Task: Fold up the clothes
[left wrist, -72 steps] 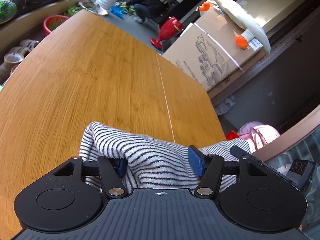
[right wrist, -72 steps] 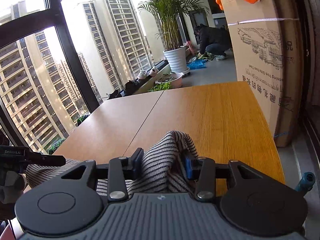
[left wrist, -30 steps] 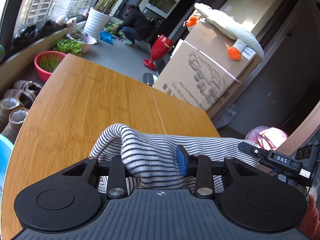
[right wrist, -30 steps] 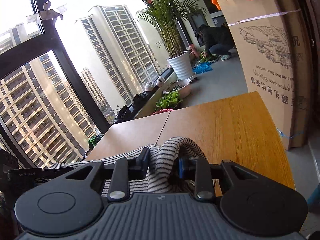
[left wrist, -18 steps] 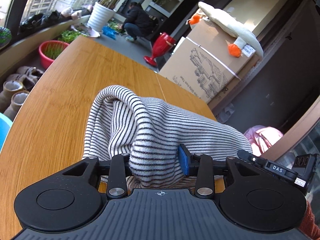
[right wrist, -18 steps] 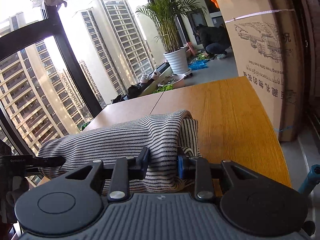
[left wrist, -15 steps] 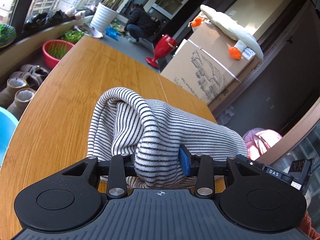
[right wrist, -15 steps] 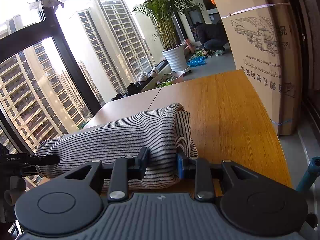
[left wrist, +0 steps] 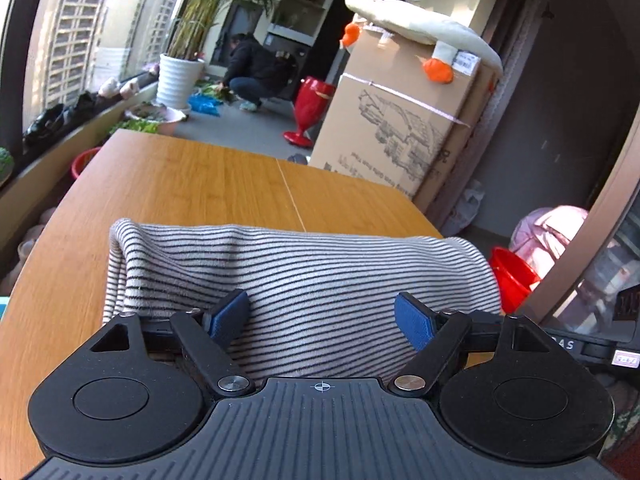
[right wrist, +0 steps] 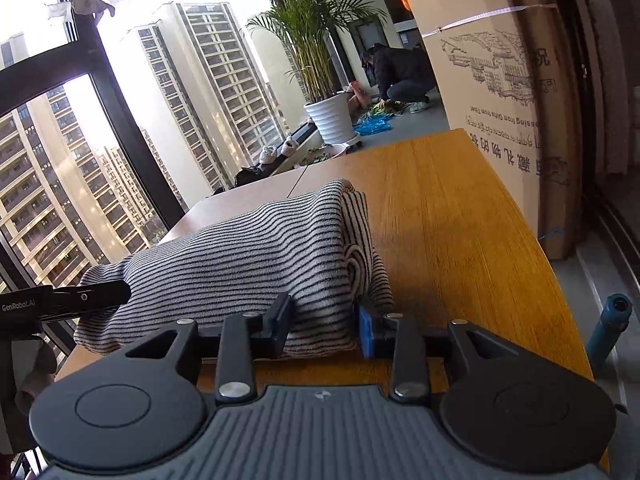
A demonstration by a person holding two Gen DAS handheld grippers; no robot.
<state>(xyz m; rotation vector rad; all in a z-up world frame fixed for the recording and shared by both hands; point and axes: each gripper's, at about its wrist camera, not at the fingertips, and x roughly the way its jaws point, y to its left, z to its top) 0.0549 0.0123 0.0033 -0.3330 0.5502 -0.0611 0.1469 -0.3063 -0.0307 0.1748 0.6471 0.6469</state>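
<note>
Striped knit garment, black on white, folded into a long roll across the wooden worktop near its close edge. Left gripper spread wide, blue pads either side of the fabric without pinching it. Right gripper narrowed onto the garment's end fold, cloth bunched between both pads.

The garment is showing thin black stripes on white; the table is displaying orange-brown wood grain; the left gripper and right gripper are presenting black bodies with blue pads
</note>
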